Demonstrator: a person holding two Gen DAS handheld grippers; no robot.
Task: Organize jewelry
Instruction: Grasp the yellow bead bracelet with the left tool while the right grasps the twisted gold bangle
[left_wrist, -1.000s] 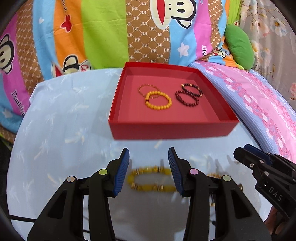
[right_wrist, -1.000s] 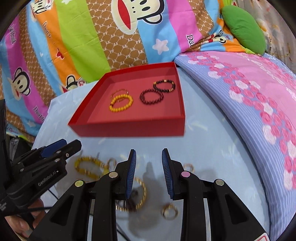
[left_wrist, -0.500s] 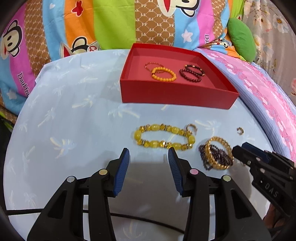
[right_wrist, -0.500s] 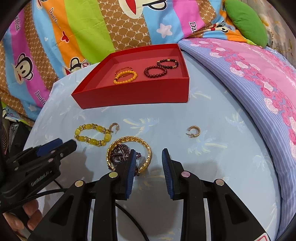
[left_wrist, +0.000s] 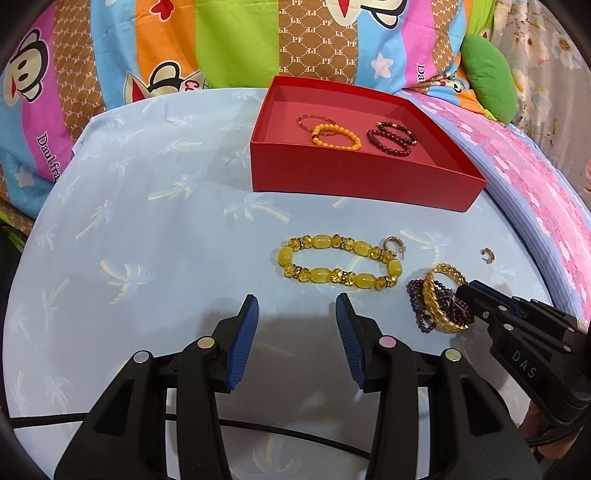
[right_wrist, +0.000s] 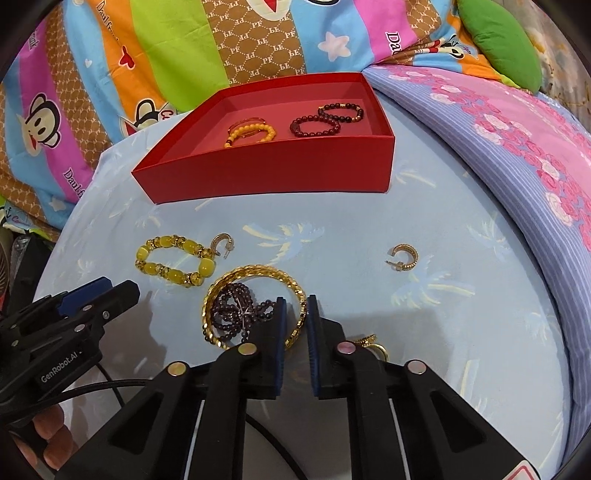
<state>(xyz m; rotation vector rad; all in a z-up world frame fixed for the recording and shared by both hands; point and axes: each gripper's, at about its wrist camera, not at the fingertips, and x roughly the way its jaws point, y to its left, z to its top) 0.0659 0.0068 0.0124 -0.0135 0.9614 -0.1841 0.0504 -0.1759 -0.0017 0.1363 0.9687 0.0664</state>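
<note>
Each hand-held gripper is black plastic with ribbed blue pads, round silver studs, black cables and white lettering "DAS", "GenRobot.AI"

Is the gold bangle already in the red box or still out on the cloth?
Out. The gold bangle lies on the blue cloth, short of the red box.

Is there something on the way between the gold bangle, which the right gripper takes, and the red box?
Nothing visible blocks it. The right gripper is shut on the gold bangle; only bare cloth lies between it and the red box, whose near wall must be cleared.
</note>
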